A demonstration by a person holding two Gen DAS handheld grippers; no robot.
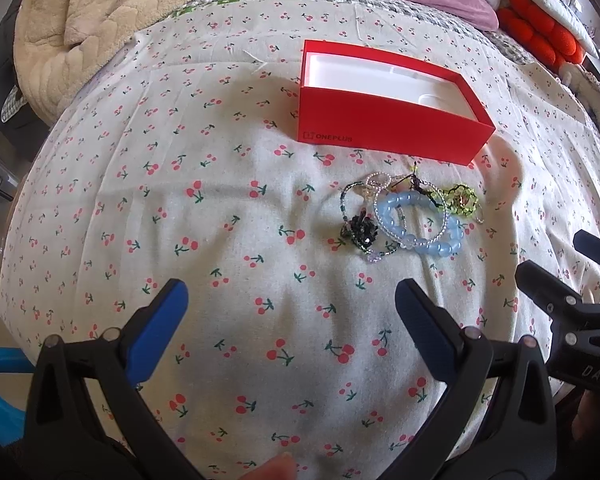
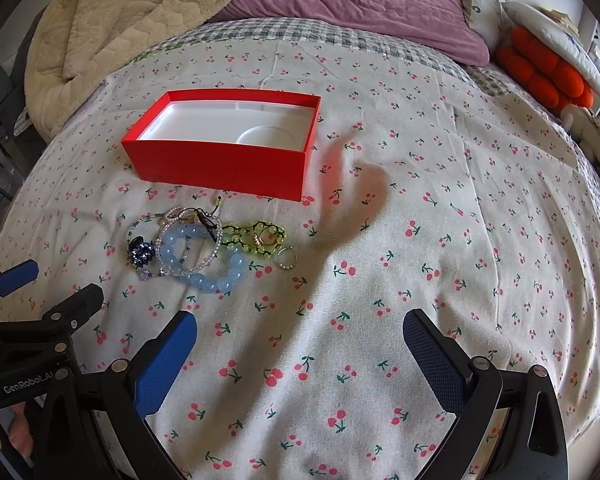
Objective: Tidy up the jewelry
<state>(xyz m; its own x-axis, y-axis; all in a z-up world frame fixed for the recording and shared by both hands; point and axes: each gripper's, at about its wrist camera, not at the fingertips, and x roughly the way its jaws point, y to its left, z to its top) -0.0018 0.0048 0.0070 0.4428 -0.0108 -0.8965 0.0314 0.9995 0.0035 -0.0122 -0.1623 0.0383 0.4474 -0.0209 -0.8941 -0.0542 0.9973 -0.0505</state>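
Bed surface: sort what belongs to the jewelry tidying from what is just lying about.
For the job: jewelry pile, with blue bead bracelet, green bead bracelet, small ring; empty red box.

Lying about: beige blanket, purple quilt, orange cushion.

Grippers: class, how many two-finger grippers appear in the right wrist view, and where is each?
2. The right gripper fills the bottom centre, open over the cherry-print cloth. The left gripper enters at the lower left, open.

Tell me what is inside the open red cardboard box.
The red cardboard box holds only a white moulded insert with a round recess; no jewelry. Its near wall hides the insert's front strip.
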